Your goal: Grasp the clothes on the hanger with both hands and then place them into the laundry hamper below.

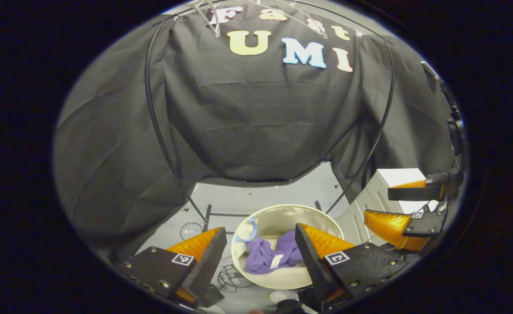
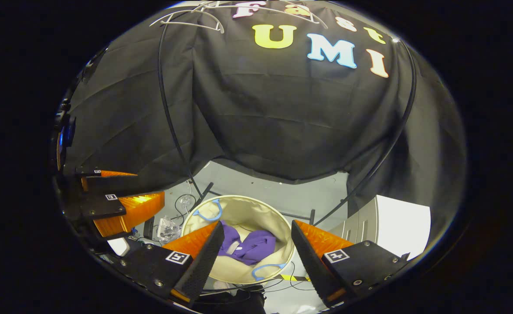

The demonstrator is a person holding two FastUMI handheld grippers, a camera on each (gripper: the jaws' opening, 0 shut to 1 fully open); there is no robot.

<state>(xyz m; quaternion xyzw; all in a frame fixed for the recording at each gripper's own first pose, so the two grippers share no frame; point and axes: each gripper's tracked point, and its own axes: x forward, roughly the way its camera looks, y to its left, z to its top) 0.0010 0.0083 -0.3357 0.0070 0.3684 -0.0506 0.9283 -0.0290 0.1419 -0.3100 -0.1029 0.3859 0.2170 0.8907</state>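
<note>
The purple clothes (image 1: pixel 268 256) lie bunched in the laundry hamper (image 1: pixel 282 216) (apparently clear of its rim), with the left gripper (image 1: pixel 260 257) and right gripper (image 2: pixel 253 253) spread apart, empty, above; best to lift both straight up, avoiding the handles.

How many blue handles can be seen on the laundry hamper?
2. In the right gripper view, one blue handle sits on the far-left rim of the laundry hamper, the other on the near rim. More may be hidden.
</note>
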